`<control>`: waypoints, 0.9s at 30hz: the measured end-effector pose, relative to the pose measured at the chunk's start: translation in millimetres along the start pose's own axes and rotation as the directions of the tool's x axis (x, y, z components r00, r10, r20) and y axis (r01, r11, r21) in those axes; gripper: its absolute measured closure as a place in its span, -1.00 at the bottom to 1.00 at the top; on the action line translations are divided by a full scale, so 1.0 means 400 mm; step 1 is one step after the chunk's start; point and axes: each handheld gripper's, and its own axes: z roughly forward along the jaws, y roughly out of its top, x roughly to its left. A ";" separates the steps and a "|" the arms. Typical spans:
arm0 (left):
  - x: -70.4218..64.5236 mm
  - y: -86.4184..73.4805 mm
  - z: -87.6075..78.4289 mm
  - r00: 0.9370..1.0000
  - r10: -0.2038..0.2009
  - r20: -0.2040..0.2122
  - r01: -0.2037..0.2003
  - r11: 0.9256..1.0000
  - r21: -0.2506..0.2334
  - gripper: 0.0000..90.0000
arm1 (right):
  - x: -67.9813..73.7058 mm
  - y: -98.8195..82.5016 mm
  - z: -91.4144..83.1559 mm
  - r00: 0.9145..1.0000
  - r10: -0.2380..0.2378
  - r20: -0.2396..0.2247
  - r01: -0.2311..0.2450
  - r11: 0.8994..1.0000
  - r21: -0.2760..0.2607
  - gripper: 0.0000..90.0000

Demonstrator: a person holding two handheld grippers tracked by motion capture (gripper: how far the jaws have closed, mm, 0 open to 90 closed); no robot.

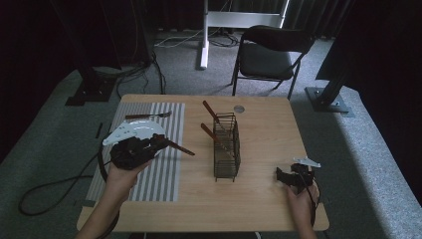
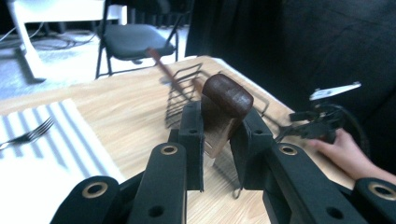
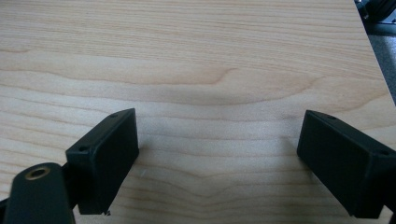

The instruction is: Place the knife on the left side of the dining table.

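Clamping wooden-handled utensil [image 2: 223, 109] in left gripper [image 2: 217, 135] | handle end points toward wire basket [image 1: 227, 145] | right gripper [image 3: 217, 163] wide, empty

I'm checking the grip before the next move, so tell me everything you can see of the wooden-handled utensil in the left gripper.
The utensil has a dark brown, glossy, rounded wooden handle. The left gripper is shut on it, its black pads pressing both sides. In the high view it juts from the gripper, low over the striped mat, toward the wire basket. Its working end is hidden.

Left hand-held gripper [image 2: 217, 135] clamped, right hand-held gripper [image 3: 217, 163] agape
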 end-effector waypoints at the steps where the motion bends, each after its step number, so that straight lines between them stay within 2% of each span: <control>1: 0.008 -0.010 -0.003 1.000 -0.006 -0.008 0.006 1.000 0.003 0.69 | 0.000 0.000 0.000 1.000 0.000 0.000 0.000 1.000 -0.001 -0.74; 6: 0.048 -0.057 -0.012 0.998 -0.051 -0.027 0.052 0.998 0.026 0.68 | 0.000 0.000 0.000 1.000 0.001 0.000 -0.001 1.000 -0.001 -0.74; 9: 0.069 -0.083 -0.020 0.996 -0.065 -0.057 0.067 0.997 0.046 0.68 | 0.000 0.000 0.000 1.000 0.000 0.000 0.000 1.000 -0.001 -0.74; 10: 0.085 -0.101 -0.027 0.994 -0.084 -0.069 0.088 0.995 0.054 0.68 | 0.000 0.000 0.000 1.000 0.000 0.000 0.000 1.000 -0.001 -0.74; 16: 0.119 -0.144 -0.043 0.987 -0.128 -0.098 0.135 0.988 0.071 0.68 | 0.000 0.000 0.000 1.000 0.000 0.000 0.000 1.000 0.000 -0.74; 21: 0.145 -0.177 -0.060 0.980 -0.151 -0.130 0.163 0.983 0.084 0.68 | 0.000 0.000 0.000 1.000 0.000 0.000 0.000 1.000 -0.001 -0.74; 27: 0.166 -0.201 -0.069 0.974 -0.177 -0.139 0.190 0.978 0.090 0.68 | 0.000 0.000 0.000 1.000 0.002 0.000 -0.002 1.000 0.000 -0.74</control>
